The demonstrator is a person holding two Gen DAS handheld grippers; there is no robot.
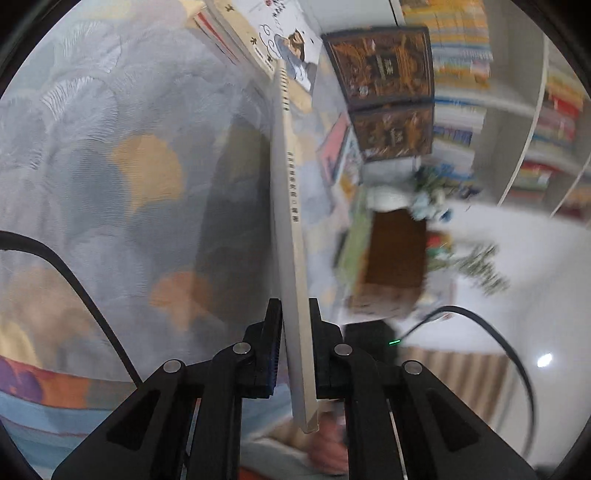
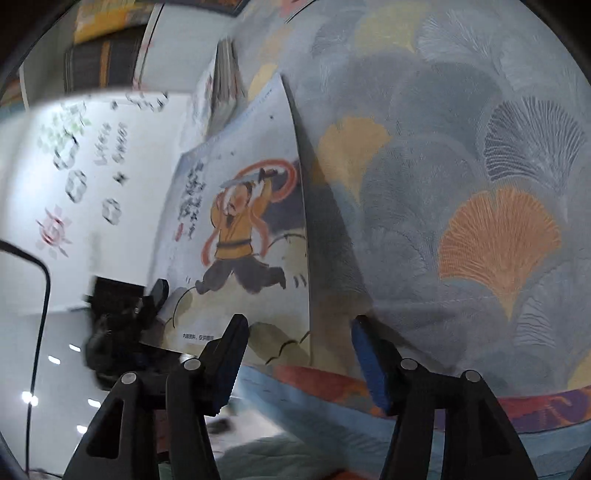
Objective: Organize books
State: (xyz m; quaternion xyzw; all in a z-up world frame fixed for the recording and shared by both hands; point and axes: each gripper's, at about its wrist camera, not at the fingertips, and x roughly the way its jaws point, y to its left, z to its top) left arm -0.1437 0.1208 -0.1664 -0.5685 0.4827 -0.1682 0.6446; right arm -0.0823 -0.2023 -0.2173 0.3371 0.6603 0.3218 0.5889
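My left gripper (image 1: 293, 332) is clamped on a thin picture book (image 1: 291, 236), its pale spine pinched between the two black fingers and running away from me, edge-on, over the grey rug (image 1: 110, 166) with its orange and yellow fan-leaf pattern; the far end of that book reaches toward a small stack of books (image 1: 255, 33) lying on the rug, the top one white with a cartoon figure on its cover; beyond it to the right a dark brown ornate book (image 1: 388, 88) stands against a white bookshelf (image 1: 517, 110) packed with colourful spines, though that side is blurred; my right gripper (image 2: 299, 332) stands with its jaws apart and nothing pressed between the blue pads (image 2: 369, 362); the same book shows there with its cover (image 2: 240, 221) in full view, a figure in a yellow tunic swinging a sword, the book tilted up off the rug (image 2: 461, 166) and casting a shadow on it; at its lower left corner my other gripper (image 2: 147, 299) appears as a dark, blurred shape.
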